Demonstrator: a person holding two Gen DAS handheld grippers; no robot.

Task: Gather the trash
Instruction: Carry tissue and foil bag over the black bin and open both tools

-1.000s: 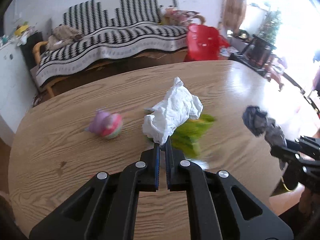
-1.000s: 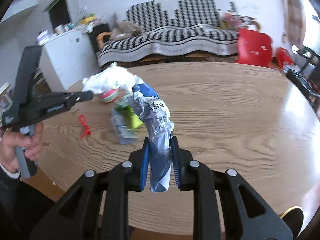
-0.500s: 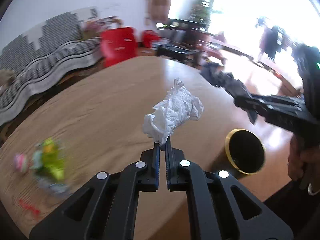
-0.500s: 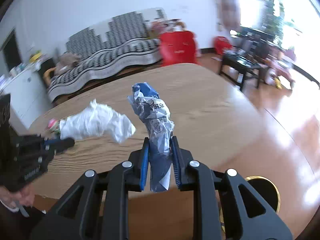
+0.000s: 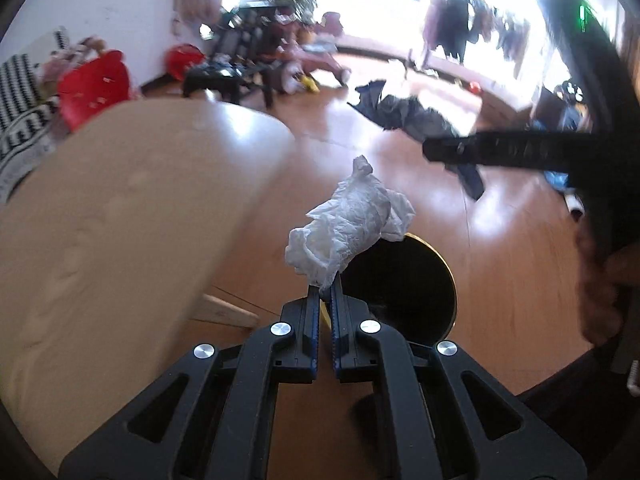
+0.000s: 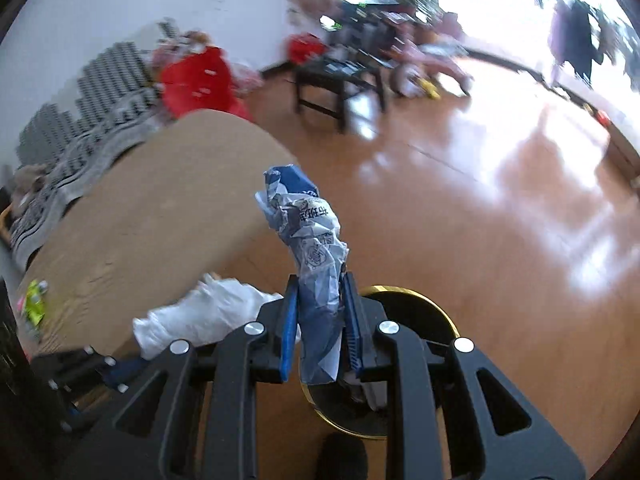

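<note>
Left wrist view: the left gripper (image 5: 325, 292) has its fingers pinched tight on the bottom corner of a crumpled white tissue (image 5: 349, 224), which sticks up past the edge of the desk (image 5: 120, 208). Right behind and below the tissue there's a round black bin (image 5: 404, 284) with a gold rim sitting on the shiny brown wood floor (image 5: 500, 264). The desk is a light wood oval filling the left side, pretty blurred. Over on the right, the right gripper (image 5: 434, 151) reaches in holding a dark wrapper (image 5: 404, 114). The room behind is cluttered: a red chair (image 5: 94, 88), a low black table (image 5: 228, 80) and a bright window.

Right wrist view: the right gripper (image 6: 320, 300) has its fingers clamped on a crumpled blue and white wrapper (image 6: 310, 248) standing upright above the bin (image 6: 424, 312), which is just under the fingers. The tissue (image 6: 204, 316) shows lower left beside the desk (image 6: 160, 200) edge. A striped sofa (image 6: 88, 112) sits against the white wall, and there's glare on the floor (image 6: 500, 208).
</note>
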